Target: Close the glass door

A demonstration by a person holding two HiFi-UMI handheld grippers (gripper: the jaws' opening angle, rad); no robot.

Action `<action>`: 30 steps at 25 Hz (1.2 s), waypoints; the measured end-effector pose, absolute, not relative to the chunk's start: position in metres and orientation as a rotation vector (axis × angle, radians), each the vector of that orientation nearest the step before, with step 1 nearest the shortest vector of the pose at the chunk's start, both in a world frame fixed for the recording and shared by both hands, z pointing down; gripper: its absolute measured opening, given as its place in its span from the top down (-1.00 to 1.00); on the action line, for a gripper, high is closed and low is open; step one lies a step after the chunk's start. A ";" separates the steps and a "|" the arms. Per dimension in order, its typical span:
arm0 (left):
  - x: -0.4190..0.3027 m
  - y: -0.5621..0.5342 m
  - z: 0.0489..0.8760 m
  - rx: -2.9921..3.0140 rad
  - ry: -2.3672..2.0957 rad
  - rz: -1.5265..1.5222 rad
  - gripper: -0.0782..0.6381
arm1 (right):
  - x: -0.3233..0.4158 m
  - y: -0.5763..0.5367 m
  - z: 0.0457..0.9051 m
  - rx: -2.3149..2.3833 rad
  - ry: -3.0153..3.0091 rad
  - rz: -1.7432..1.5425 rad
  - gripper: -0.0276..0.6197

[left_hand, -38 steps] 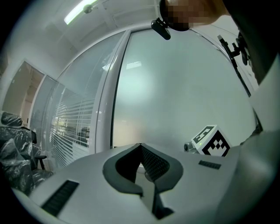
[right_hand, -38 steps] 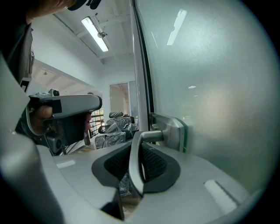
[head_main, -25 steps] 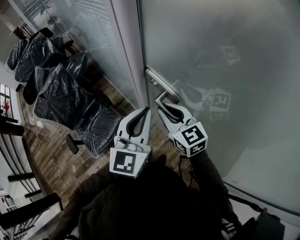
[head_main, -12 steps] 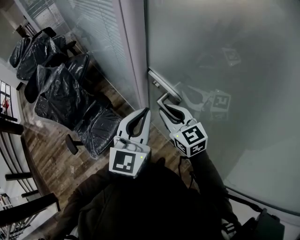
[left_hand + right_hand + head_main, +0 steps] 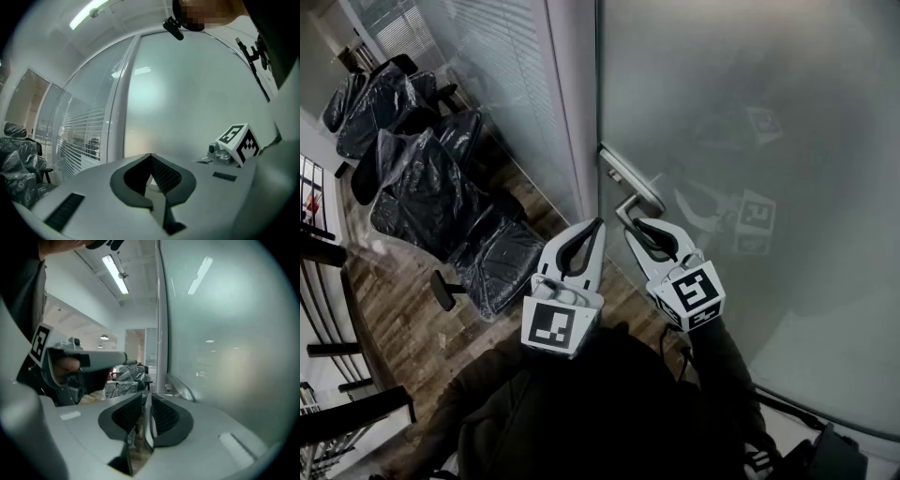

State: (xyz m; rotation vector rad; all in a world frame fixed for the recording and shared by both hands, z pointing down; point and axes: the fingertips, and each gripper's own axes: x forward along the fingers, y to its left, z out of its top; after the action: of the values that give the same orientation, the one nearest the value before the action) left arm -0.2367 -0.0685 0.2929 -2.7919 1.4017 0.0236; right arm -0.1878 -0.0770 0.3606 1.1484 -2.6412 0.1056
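The frosted glass door fills the right of the head view, its left edge against the grey door post. Its metal lever handle sits by that edge. My right gripper points at the handle, and in the right gripper view its jaws are shut on the thin metal lever. My left gripper hangs just left of it, in front of the post, shut with nothing in it. Whether the door is fully against the post I cannot tell.
Left of the post stands a glass partition with blinds. Behind it are several chairs wrapped in black plastic on a wooden floor. Dark railings run along the far left. The person's dark sleeves fill the bottom.
The door edge, the handle and my right gripper on it have shifted slightly to the right in the head view, and that gripper has rolled a little. The left gripper has stayed put.
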 end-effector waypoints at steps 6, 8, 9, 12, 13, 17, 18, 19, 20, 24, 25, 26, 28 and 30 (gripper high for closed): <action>-0.229 -0.063 0.296 -2.815 1.378 0.024 0.79 | -0.187 -0.072 0.348 1.159 -2.678 -0.015 0.72; -0.230 -0.062 0.298 -2.813 1.387 0.019 0.79 | -0.183 -0.067 0.338 1.192 -2.710 -0.071 0.72; -0.230 -0.062 0.298 -2.814 1.388 0.021 0.79 | -0.182 -0.065 0.333 1.203 -2.708 -0.100 0.72; -0.223 -0.061 0.301 -2.832 1.371 0.031 0.79 | -0.185 -0.057 0.329 1.190 -2.680 -0.139 0.72; -0.221 -0.060 0.302 -2.839 1.362 0.030 0.79 | -0.188 -0.055 0.331 1.179 -2.681 -0.116 0.72; -0.216 -0.057 0.303 -2.853 1.345 0.023 0.79 | -0.189 -0.045 0.333 1.209 -2.719 0.006 0.80; -0.216 -0.055 0.302 -2.854 1.343 0.026 0.79 | -0.187 -0.041 0.330 1.222 -2.726 0.026 0.88; -0.216 -0.052 0.301 -2.855 1.340 0.031 0.79 | -0.186 -0.037 0.327 1.234 -2.732 0.040 0.91; -0.216 -0.049 0.299 -2.857 1.336 0.038 0.79 | -0.185 -0.033 0.324 1.246 -2.736 0.051 0.91; -0.213 -0.044 0.296 -2.862 1.307 0.034 0.79 | -0.179 -0.030 0.316 1.309 -2.749 0.069 0.91; -0.212 -0.044 0.297 -2.863 1.303 0.030 0.79 | -0.178 -0.031 0.315 1.320 -2.754 0.073 0.91; -0.212 -0.045 0.297 -2.864 1.301 0.027 0.79 | -0.176 -0.032 0.314 1.329 -2.756 0.074 0.91; -0.214 -0.045 0.297 -2.866 1.301 0.021 0.79 | -0.175 -0.033 0.314 1.346 -2.750 0.074 0.91; -0.215 -0.045 0.297 -2.864 1.304 0.016 0.79 | -0.175 -0.033 0.313 1.357 -2.748 0.071 0.91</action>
State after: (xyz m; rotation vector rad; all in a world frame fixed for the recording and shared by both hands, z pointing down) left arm -0.2153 -0.0448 0.2966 -2.8643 1.3042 0.0165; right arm -0.1749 -0.0335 0.3131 1.3568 -2.7481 0.0711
